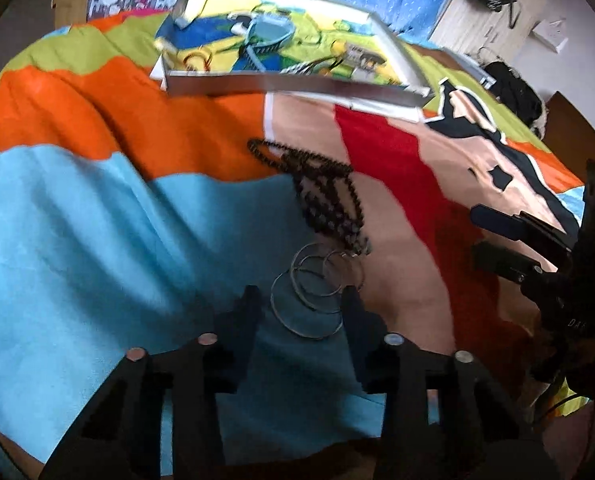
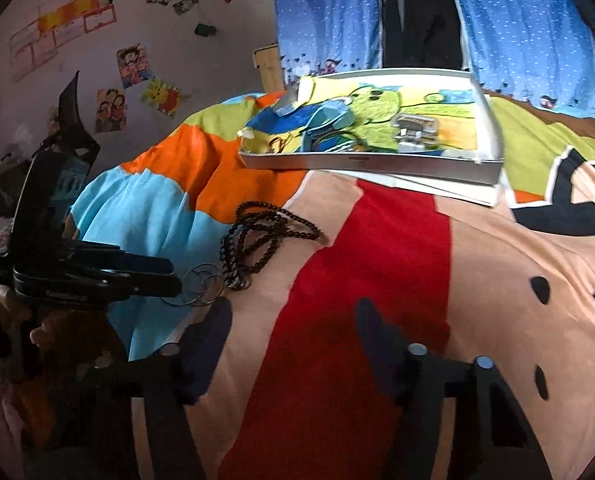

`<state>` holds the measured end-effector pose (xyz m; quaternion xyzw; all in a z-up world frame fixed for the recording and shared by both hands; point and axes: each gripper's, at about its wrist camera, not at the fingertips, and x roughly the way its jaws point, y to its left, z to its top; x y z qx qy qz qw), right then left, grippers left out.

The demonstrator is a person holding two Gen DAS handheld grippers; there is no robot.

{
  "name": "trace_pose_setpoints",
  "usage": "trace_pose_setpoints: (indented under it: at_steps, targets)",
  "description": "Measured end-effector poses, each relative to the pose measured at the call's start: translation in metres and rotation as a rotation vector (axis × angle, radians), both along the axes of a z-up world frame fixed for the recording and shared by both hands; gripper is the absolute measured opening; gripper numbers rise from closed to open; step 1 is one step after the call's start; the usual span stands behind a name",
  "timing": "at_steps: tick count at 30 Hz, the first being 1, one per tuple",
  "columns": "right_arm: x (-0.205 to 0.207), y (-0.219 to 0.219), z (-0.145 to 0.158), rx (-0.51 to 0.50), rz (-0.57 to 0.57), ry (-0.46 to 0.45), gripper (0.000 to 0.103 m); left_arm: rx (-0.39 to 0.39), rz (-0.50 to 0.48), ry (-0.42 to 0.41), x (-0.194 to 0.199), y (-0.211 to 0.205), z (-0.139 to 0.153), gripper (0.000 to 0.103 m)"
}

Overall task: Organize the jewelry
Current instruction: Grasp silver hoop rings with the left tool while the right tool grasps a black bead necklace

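Observation:
Several thin silver hoops [image 1: 309,292] lie overlapped on the bedspread, just below a heap of black bead necklace [image 1: 325,196]. My left gripper [image 1: 301,310] points down at the hoops with a finger on each side of them; the jaws stand apart, and I see no pad pressing. In the right wrist view the left gripper [image 2: 177,280] reaches in from the left, its tips at the edge of the hoops [image 2: 201,288] beside the necklace [image 2: 257,236]. My right gripper [image 2: 295,320] is open over bare red and tan cloth. It shows at the right edge of the left wrist view [image 1: 473,236].
A shallow white tray [image 1: 297,86] [image 2: 369,162] with a cartoon lining holds several jewelry pieces at the far side of the bed. The colourful bedspread [image 1: 77,220] is wrinkled. Blue curtains [image 2: 329,20] hang behind, and posters [image 2: 133,64] cover the left wall.

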<state>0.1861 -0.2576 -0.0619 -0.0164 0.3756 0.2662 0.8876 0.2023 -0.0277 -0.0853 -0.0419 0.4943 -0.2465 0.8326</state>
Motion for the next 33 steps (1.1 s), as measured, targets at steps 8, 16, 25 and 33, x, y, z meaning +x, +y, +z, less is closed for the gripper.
trace_pose_setpoints:
  at_steps: [8, 16, 25, 33]
  targets:
    - [0.017, 0.026, -0.017, -0.024, 0.078, 0.054, 0.040, -0.029, 0.082, 0.099, 0.004, 0.015, -0.005, 0.013]
    - [0.029, 0.043, -0.027, -0.047, 0.088, 0.096, 0.037, 0.001, 0.090, 0.130, 0.008, 0.011, -0.008, 0.002]
    - [0.041, 0.064, -0.032, -0.034, 0.110, 0.134, 0.029, 0.098, 0.196, 0.014, -0.009, 0.025, 0.005, 0.001]
    - [0.040, 0.079, -0.036, -0.060, 0.114, 0.158, 0.015, 0.163, 0.175, -0.046, -0.030, 0.034, 0.024, 0.001]
